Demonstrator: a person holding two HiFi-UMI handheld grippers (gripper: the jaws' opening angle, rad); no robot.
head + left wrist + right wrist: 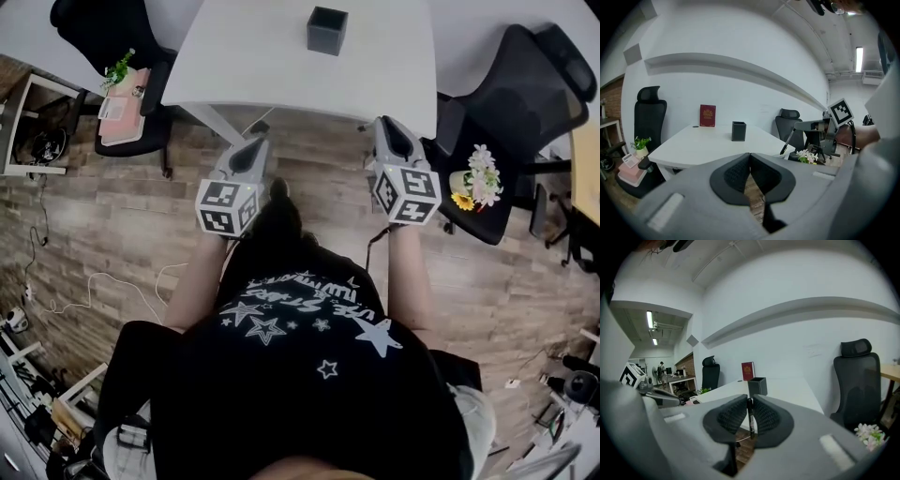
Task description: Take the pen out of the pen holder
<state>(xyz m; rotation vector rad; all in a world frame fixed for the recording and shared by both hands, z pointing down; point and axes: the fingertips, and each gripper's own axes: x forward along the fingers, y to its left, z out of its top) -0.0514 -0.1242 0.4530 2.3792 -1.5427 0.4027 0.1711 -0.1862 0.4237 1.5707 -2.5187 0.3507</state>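
Note:
The black square pen holder stands on the white table, well ahead of both grippers, which hover over the wooden floor short of the table's near edge. My right gripper is shut on a thin black pen that hangs down between its pads. The pen holder shows beyond them. From the left gripper view that pen slants down from the right gripper. My left gripper is shut with nothing in it. The holder sits far ahead of it.
A red book stands at the table's far side. Black office chairs flank the table: one on the right carries flowers, one on the left carries a pink box and a small plant. Cables lie on the floor at left.

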